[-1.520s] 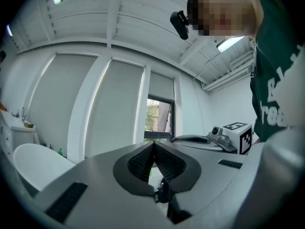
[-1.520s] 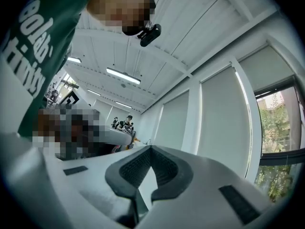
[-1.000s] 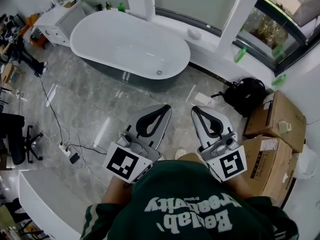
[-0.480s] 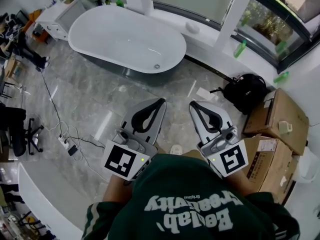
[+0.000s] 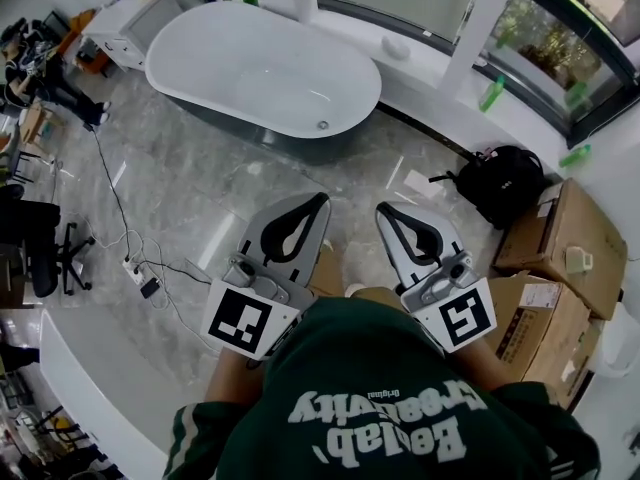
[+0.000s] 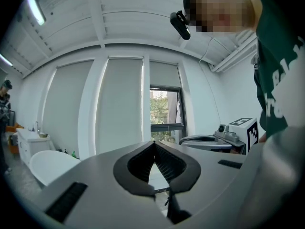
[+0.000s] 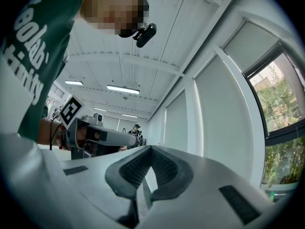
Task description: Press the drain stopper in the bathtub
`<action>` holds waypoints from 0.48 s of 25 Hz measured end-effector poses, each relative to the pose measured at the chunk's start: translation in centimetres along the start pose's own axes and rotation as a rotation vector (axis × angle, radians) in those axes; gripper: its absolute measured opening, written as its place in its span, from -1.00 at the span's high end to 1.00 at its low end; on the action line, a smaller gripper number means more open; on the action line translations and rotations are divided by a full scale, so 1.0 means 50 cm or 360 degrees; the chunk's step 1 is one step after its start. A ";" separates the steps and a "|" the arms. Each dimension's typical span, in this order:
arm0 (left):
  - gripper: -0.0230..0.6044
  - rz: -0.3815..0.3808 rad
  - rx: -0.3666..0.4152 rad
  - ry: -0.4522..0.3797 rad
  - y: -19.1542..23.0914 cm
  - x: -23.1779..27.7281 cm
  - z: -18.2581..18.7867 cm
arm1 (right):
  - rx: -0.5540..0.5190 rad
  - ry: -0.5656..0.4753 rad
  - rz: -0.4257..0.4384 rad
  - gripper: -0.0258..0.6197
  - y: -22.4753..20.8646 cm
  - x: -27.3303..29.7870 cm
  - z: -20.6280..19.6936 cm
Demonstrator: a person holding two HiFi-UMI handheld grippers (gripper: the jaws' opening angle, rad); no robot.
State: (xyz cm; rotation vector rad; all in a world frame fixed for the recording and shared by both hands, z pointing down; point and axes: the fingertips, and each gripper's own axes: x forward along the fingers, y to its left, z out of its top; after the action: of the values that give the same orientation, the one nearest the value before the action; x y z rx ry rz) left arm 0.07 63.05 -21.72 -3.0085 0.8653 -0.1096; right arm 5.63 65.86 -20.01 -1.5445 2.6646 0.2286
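Observation:
The white oval bathtub (image 5: 262,68) stands on the grey marble floor at the top of the head view, with the small round drain stopper (image 5: 322,125) low in its near end. Both grippers are held close to the person's chest, well short of the tub. My left gripper (image 5: 322,200) is shut with nothing in it; its tips meet in the left gripper view (image 6: 153,142), where the tub's rim (image 6: 47,163) shows at lower left. My right gripper (image 5: 383,210) is also shut and empty, its tips touching (image 7: 150,148).
A black backpack (image 5: 497,193) and cardboard boxes (image 5: 560,238) lie to the right. A white cabinet (image 5: 130,23) stands left of the tub. Cables and a power strip (image 5: 140,278) trail over the floor at left, near an office chair (image 5: 40,248). Green bottles (image 5: 492,93) sit on the window sill.
The head view has drifted a little, so the tub sits slightly differently in the picture. Both grippers stay shut and keep their place by the chest.

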 end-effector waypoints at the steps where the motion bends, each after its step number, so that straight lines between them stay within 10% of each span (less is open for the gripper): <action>1: 0.89 0.0005 0.0007 0.0001 0.003 0.001 0.001 | 0.0005 -0.0007 0.0001 0.88 -0.002 0.003 -0.001; 12: 0.90 0.0027 -0.0020 0.0006 0.091 0.042 -0.035 | 0.0003 0.0047 -0.0012 0.88 -0.047 0.057 -0.046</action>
State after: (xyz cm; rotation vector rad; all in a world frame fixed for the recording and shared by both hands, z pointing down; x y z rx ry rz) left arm -0.70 58.12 -19.99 -3.0130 0.8952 -0.1103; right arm 6.31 61.91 -18.30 -1.5691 2.6800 0.2050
